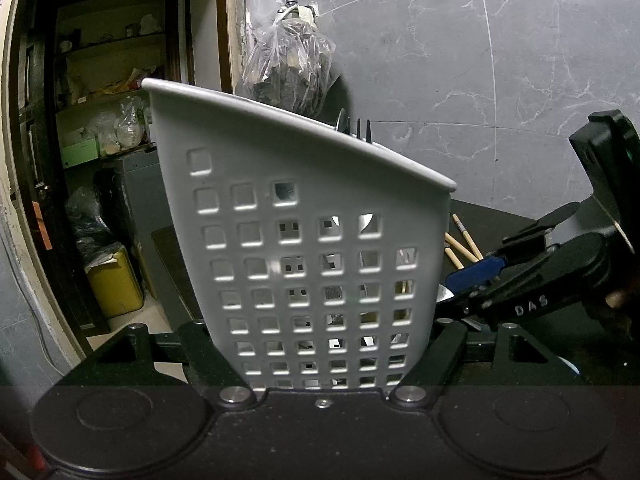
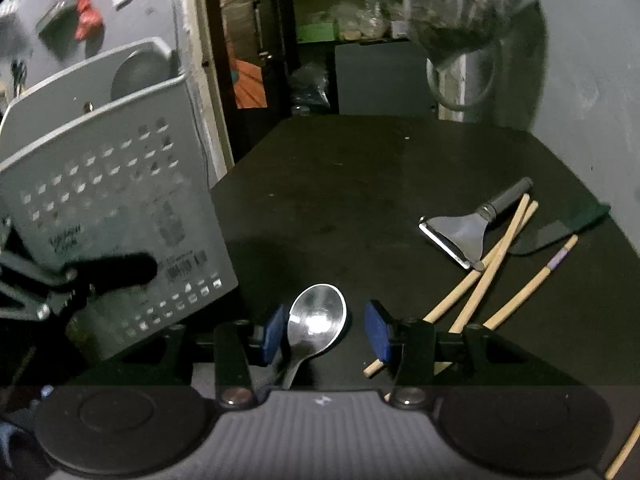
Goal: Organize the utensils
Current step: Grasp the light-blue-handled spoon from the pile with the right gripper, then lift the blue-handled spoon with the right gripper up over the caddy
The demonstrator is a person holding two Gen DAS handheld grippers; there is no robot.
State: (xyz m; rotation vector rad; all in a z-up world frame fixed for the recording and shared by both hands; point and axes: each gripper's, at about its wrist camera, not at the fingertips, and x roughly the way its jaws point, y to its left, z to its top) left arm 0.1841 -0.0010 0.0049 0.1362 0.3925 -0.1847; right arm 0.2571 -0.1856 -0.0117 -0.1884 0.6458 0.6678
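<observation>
A: What fills the left wrist view?

B: The white perforated utensil caddy [image 1: 304, 248], tilted, taking up the centre of the frame. The left gripper [image 1: 320, 364] has its jaws pinched against the caddy's sides at the bottom centre, steadying it. Dark fork tines [image 1: 358, 130] poke over the rim at upper centre, so at least some cutlery is already inside.

A: And the other view?

B: The black table [image 2: 360, 184] spreads across the middle, with the same caddy [image 2: 116, 208] at the left edge. The right gripper [image 2: 325, 330] sits at bottom centre, its blue pads [image 2: 273, 332] spread, with a steel spoon [image 2: 316, 320] lying between them, bowl forward. The pads stand clear of the spoon on both sides, so it isn't gripped.

A: What remains out?

B: At the right of the frame: a metal peeler [image 2: 464, 232] with a dark handle, several wooden chopsticks [image 2: 492, 264] crossing beside it, and what looks like a dark-sheathed knife [image 2: 560, 232] further right.

A: So how far along?

B: I'd judge it partway at best. The fork is stowed; the spoon, peeler, chopsticks and knife all lie on the table, and the spoon seems to be the one in hand.
</observation>
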